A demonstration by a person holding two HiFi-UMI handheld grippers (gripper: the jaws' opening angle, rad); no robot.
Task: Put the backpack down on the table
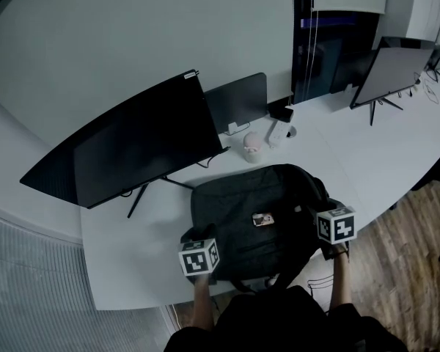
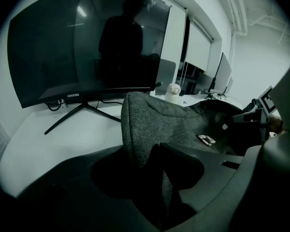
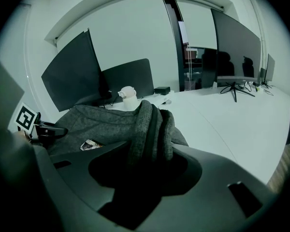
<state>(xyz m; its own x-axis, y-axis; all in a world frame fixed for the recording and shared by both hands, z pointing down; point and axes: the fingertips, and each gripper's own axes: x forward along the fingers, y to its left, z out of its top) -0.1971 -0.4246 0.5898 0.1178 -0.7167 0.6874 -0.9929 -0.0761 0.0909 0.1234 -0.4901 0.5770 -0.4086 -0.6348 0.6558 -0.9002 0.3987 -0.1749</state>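
A dark grey backpack (image 1: 249,204) lies flat on the white table (image 1: 381,152), close to its front edge, with a small shiny tag (image 1: 262,219) on top. My left gripper (image 1: 194,235) is at the backpack's left edge. In the left gripper view the fabric edge (image 2: 150,124) stands between the jaws of the left gripper (image 2: 157,153), with a dark gap beside it. At the backpack's right side is my right gripper (image 1: 320,210). In the right gripper view a bunched fold of backpack fabric (image 3: 150,124) sits pinched between the jaws of the right gripper (image 3: 147,151).
A large black monitor (image 1: 132,145) on a thin stand is behind the backpack at the left, with a smaller screen (image 1: 238,101) beside it. A small white object (image 1: 253,147) stands just behind the backpack. Another monitor (image 1: 392,68) is at the far right. Wooden floor (image 1: 396,270) lies beyond the table's front edge.
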